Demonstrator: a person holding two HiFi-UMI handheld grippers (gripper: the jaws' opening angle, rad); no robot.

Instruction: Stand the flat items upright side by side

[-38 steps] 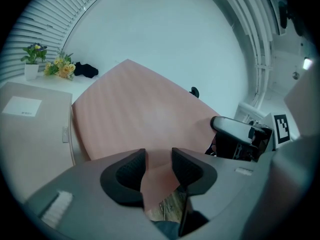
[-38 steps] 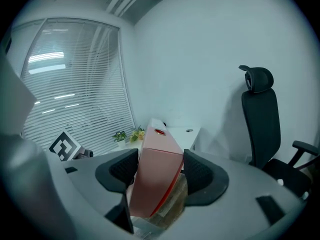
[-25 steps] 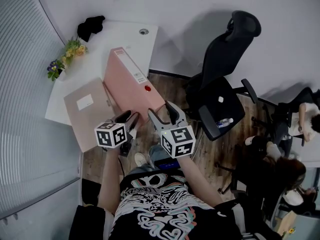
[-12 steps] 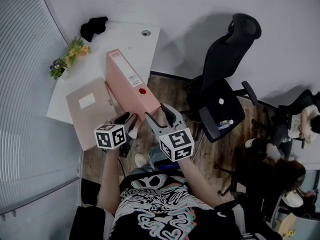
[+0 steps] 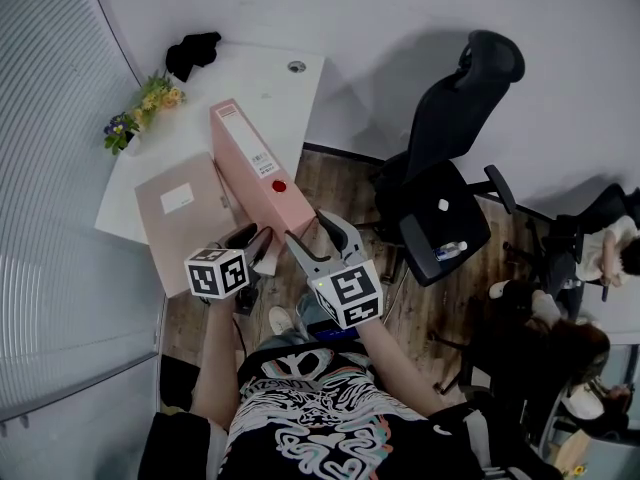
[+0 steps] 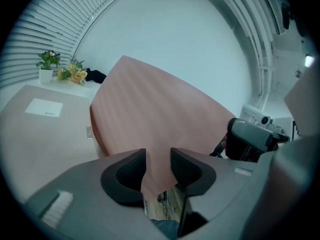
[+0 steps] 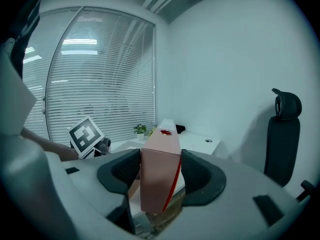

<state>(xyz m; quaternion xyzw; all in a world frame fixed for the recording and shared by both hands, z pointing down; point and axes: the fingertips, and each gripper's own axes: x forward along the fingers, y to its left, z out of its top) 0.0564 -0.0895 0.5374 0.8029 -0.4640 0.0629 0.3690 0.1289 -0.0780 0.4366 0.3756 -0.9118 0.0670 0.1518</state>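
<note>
Flat folder (image 5: 180, 218) lies on the table (image 5: 270, 88), white label unreadable. My left gripper (image 6: 157, 166) jaws pinch the pink box file's (image 5: 255, 173) near cover corner. My right gripper (image 7: 160, 171) jaws, just closing, clamp its spine end. It stands on edge beside the folder, looks stiff but topple-prone, so I'd hold low; spine label too small.

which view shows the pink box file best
Head view: the upright pink cardboard box file shows nearly whole, spine label and red dot too. Left gripper view: only its broad side; right gripper view: only its narrow end.
</note>
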